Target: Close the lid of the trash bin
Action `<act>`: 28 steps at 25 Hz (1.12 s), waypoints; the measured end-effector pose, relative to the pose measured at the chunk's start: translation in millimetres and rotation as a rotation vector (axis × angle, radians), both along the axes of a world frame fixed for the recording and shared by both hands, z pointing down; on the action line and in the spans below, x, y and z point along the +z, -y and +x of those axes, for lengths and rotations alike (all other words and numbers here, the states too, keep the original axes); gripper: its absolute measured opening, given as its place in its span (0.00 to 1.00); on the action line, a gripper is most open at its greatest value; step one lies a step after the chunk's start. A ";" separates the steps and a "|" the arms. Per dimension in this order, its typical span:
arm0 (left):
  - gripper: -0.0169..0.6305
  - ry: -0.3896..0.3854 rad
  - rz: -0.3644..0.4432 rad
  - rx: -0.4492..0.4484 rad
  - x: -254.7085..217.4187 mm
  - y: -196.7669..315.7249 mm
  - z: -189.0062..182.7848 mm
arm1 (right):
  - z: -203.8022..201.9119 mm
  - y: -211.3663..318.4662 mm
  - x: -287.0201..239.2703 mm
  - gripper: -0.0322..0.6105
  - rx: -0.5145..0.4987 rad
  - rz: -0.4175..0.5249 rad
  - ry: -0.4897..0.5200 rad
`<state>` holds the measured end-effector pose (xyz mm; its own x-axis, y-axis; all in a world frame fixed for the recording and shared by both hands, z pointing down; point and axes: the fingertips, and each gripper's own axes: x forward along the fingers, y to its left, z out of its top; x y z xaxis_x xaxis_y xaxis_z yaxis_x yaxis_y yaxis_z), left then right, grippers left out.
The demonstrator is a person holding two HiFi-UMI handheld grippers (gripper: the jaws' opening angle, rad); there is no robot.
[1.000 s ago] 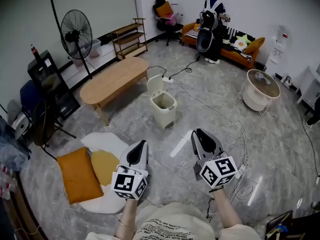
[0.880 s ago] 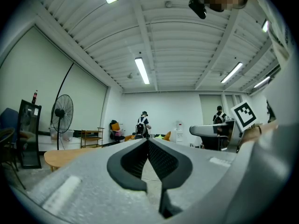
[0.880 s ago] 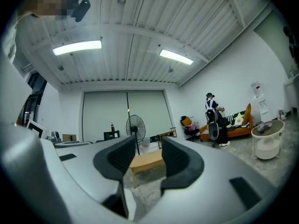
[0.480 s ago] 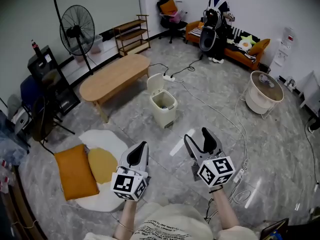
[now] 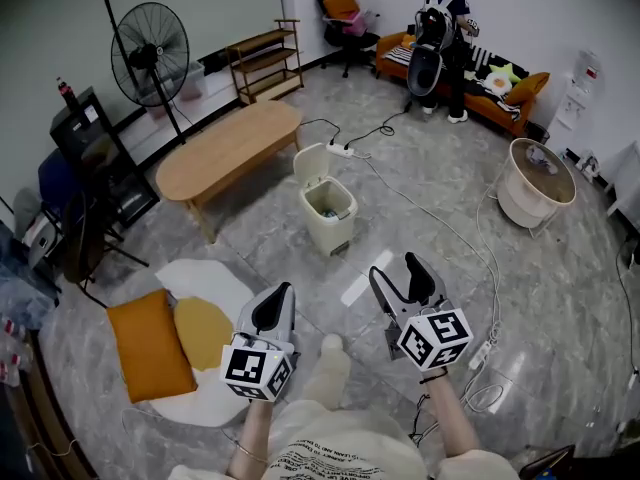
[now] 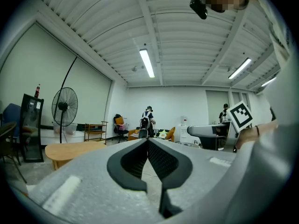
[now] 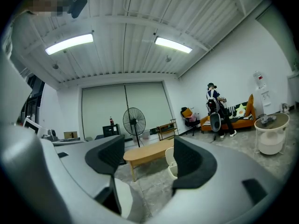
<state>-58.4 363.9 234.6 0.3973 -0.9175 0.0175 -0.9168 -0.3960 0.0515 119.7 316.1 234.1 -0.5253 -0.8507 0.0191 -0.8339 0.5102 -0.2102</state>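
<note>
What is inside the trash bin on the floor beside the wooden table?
The trash bin is open, its lid raised behind the opening. Inside, pale walls and a small dark patch show, too small to identify. The near wall covers the rest of the interior.

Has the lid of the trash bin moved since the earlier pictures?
No. The lid still stands upright on the trash bin, close to the power strip.
</note>
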 end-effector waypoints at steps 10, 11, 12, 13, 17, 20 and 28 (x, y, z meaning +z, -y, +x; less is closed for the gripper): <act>0.06 -0.007 -0.025 0.010 10.7 124.3 -1.0 | 0.9 111.2 8.6 0.53 -0.003 -0.010 -0.012; 0.06 -0.005 -0.030 0.011 11.2 138.2 -1.2 | 0.3 124.7 9.2 0.53 -0.003 -0.016 -0.007; 0.06 -0.004 -0.036 0.009 12.1 151.8 -1.5 | -0.6 138.0 10.4 0.54 -0.005 -0.023 -0.002; 0.06 -0.005 -0.042 0.007 13.3 164.6 -1.3 | -1.4 150.9 11.6 0.54 -0.008 -0.028 0.000; 0.06 -0.006 -0.061 0.008 19.3 208.6 -2.7 | -5.8 198.2 12.9 0.53 -0.009 -0.031 -0.004; 0.06 -0.007 -0.071 -0.005 24.7 234.8 -12.6 | -13.8 227.2 17.2 0.53 -0.012 -0.038 0.003; 0.06 -0.012 -0.087 -0.027 31.4 277.7 -28.9 | -25.7 269.2 22.8 0.53 -0.033 -0.044 0.023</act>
<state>-87.3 86.2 265.9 0.3735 -0.9229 0.0935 -0.9260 -0.3651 0.0959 94.0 46.9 256.9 -0.5537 -0.8316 0.0438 -0.8115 0.5270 -0.2524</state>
